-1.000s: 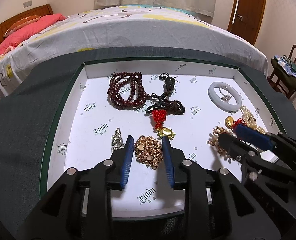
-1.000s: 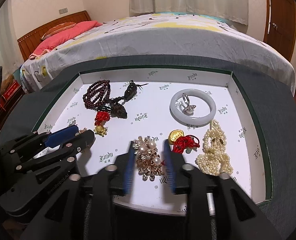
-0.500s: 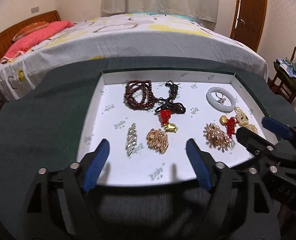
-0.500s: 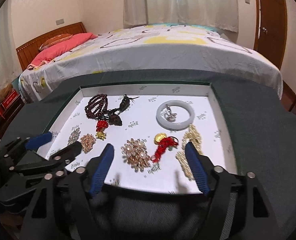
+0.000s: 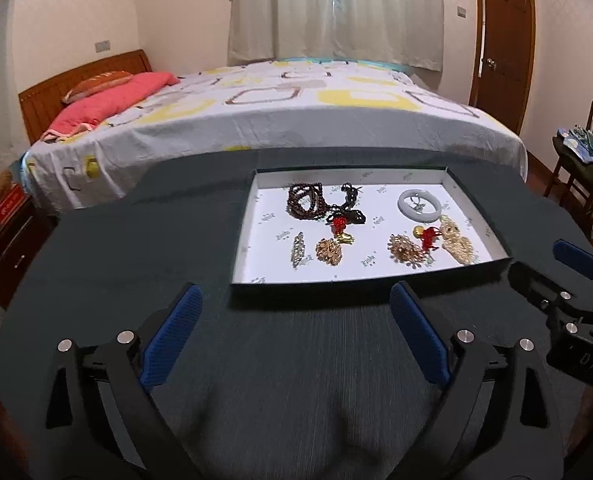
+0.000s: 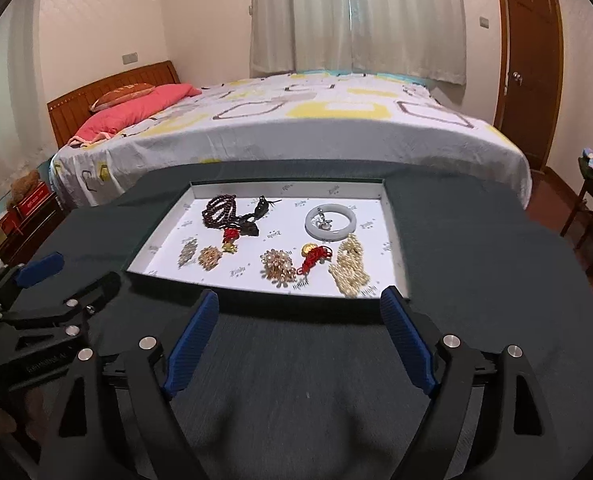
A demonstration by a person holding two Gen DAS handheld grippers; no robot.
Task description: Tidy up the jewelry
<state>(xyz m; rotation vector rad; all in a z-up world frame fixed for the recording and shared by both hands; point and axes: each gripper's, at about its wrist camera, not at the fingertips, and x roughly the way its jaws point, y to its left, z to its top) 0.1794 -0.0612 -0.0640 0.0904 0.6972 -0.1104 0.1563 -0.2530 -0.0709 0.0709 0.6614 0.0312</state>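
Note:
A shallow white-lined tray (image 5: 478, 216) (image 6: 394, 232) sits on the dark table and holds the jewelry. Inside lie dark red beads (image 5: 304, 200) (image 6: 216, 210), a white bangle (image 5: 419, 202) (image 6: 330, 222), a gold brooch (image 5: 328, 251) (image 6: 209, 257), a pearl-and-gold brooch (image 5: 406, 250) (image 6: 278, 266), a red knot charm (image 5: 428, 236) (image 6: 314, 256), a pearl cluster (image 5: 456, 238) (image 6: 350, 266) and a silver clip (image 5: 297, 248) (image 6: 187, 252). My left gripper (image 5: 294, 312) and right gripper (image 6: 298, 316) are both open and empty, held back from the tray's near edge.
A bed (image 5: 280, 116) with a patterned sheet stands right behind the table. A wooden door (image 6: 530, 64) is at the back right, and a chair (image 5: 584, 160) with clothes stands at the right. Low red boxes (image 6: 32, 204) sit at the left.
Both grippers opened, letting go of the gold brooch and the pearl-and-gold brooch, and pulled back from the tray towards the table's near side.

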